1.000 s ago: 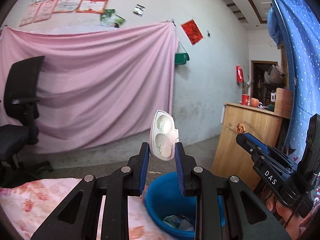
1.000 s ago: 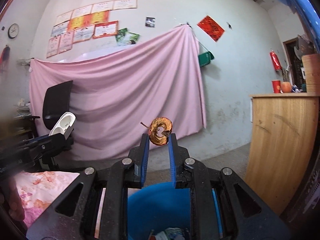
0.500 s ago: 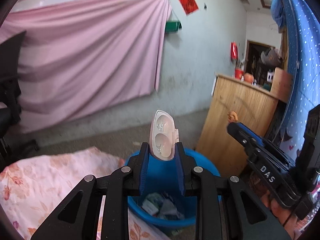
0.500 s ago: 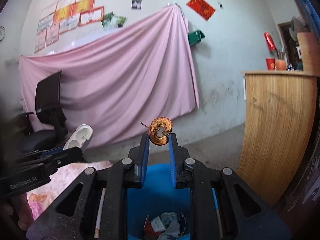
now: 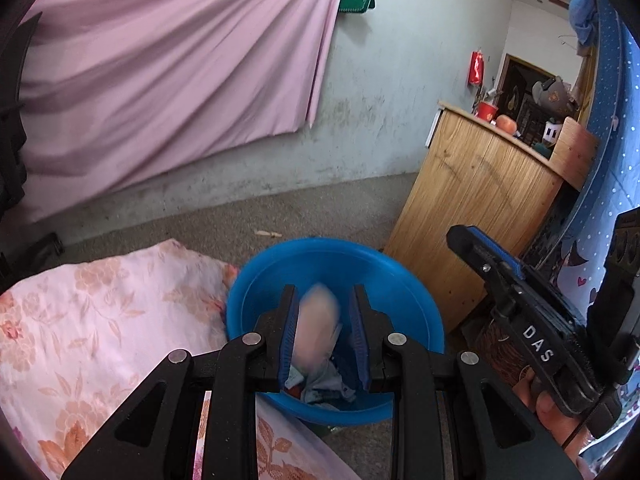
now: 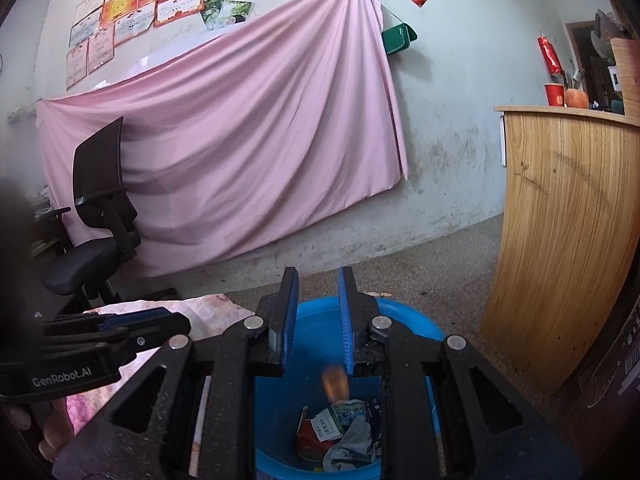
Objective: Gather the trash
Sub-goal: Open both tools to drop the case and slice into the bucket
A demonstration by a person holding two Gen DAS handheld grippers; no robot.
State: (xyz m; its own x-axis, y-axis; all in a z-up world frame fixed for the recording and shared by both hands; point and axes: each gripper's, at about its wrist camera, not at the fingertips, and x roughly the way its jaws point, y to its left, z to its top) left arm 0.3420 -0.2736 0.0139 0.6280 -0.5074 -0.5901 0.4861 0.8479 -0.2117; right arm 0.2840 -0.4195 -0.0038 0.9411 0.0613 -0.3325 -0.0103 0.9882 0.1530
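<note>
**Operator:** Trash is leaving both sets of tongs as I look. On my left gripper [image 5: 323,334] the jaws stand apart, and the pale plastic tray [image 5: 318,328] is a blur between them, clear of both pads, with its long axis running along the fingers, pointing down into the blue basin [image 5: 416,304].

**Partner:** And the right side?

**Operator:** My right gripper [image 6: 318,320] is spread too, holding nothing. The brown fruit scrap [image 6: 335,382] is a smear just under its right-hand pad, directly above the paper litter [image 6: 340,432] lying on the basin's bottom.

**Partner:** So both pieces are over the basin?

**Operator:** Yes. The basin sits straight ahead of and beneath both pairs of tips, on the floor against the edge of the floral cloth [image 5: 100,320]. The right tongs are off to the right of my left ones, close by, over the basin's far-right rim.

**Partner:** What next?

**Operator:** I judge this drop needs nothing more from me. For another pickup, the cloth lies to the left of both tongs, so my left hand is nearer; I see no further trash on the part of it in view.
</note>
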